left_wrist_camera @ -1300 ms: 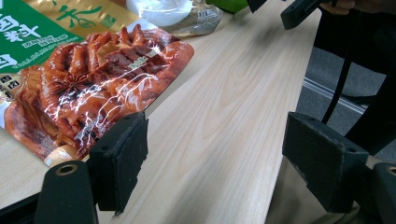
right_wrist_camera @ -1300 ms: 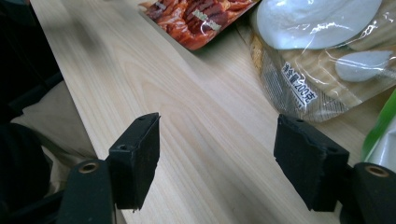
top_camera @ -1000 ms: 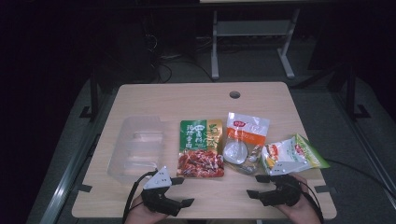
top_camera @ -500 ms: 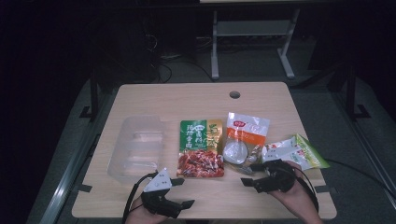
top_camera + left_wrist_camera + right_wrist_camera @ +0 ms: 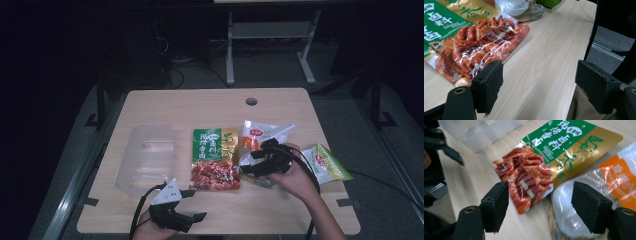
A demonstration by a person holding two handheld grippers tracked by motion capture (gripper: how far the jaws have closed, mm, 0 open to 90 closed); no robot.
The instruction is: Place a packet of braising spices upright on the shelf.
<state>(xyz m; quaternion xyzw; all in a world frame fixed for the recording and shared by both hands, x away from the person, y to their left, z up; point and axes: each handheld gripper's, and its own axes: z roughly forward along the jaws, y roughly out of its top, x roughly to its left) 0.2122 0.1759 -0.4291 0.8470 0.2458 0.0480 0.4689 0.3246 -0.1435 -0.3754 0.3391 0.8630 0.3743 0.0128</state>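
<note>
Wooden table (image 5: 280,210), right gripper (image 5: 252,162) wide over white pouch (image 5: 574,220), left gripper (image 5: 192,205) wide.

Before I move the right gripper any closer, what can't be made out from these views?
- High view: the right gripper and hand cover the lower part of the white pouch; contact can't be judged.
- Right gripper view: the white pouch's near end is blurred and cut off by the bottom edge.
- High view: print on the green packet is too small to read.
- Left gripper view: the red-green pouch runs off the left edge.
</note>
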